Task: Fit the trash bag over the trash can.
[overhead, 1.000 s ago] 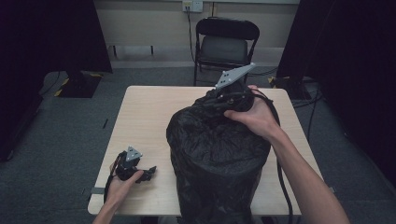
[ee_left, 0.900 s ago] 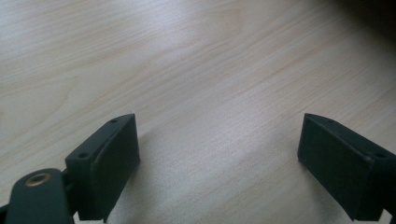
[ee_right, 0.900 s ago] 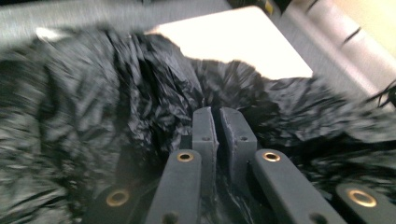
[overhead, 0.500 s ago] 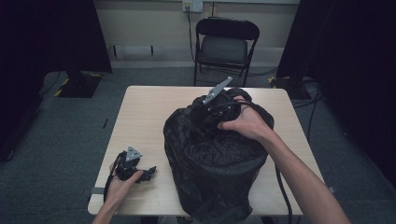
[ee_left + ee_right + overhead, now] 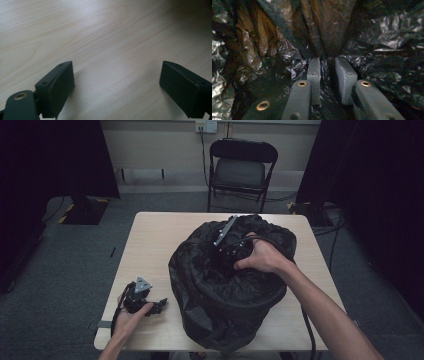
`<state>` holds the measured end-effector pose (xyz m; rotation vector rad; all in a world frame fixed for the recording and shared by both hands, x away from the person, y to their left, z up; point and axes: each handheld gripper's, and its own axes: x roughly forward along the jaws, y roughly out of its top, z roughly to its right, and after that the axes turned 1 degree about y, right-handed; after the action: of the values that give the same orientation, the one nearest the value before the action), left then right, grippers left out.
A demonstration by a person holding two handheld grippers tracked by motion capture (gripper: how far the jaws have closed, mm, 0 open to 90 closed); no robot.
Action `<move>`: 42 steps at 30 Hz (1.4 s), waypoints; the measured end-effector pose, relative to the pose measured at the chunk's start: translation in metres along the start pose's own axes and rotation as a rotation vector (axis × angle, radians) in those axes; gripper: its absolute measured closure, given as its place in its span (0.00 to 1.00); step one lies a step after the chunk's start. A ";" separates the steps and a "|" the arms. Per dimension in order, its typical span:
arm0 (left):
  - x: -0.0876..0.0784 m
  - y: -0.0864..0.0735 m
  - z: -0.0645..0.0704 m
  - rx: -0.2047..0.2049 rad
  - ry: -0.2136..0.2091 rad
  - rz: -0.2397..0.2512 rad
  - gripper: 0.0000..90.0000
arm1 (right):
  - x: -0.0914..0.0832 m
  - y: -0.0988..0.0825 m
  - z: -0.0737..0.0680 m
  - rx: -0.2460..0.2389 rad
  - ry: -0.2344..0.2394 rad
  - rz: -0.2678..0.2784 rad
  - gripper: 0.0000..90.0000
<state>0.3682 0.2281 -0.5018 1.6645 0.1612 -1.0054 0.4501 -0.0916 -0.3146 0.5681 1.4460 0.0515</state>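
Right hand-held gripper down in the mouth of the black bag, liner fold straight ahead of its pads.

The black bag stands upright on the right half of the desk, mouth upward (its long axis is vertical). The right hand-held gripper points down into it, jaws a narrow gap apart and just been opening, a fold of black film between them, unclamped. The left hand-held gripper rests at the near left, well apart from the bag, jaws wide and empty.
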 end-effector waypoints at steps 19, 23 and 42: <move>0.000 0.000 0.000 0.001 0.000 -0.002 0.13 | -0.057 0.002 -0.011 0.014 0.078 0.294 0.61; 0.000 0.000 0.000 0.000 0.000 -0.001 0.13 | -0.074 -0.001 -0.018 -0.024 0.052 0.355 0.61; 0.000 0.000 -0.001 0.004 -0.004 0.001 0.13 | -0.038 -0.002 -0.088 -0.257 0.298 0.105 0.87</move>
<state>0.3683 0.2288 -0.5019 1.6658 0.1558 -1.0092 0.3609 -0.0775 -0.2824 0.4358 1.6650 0.4140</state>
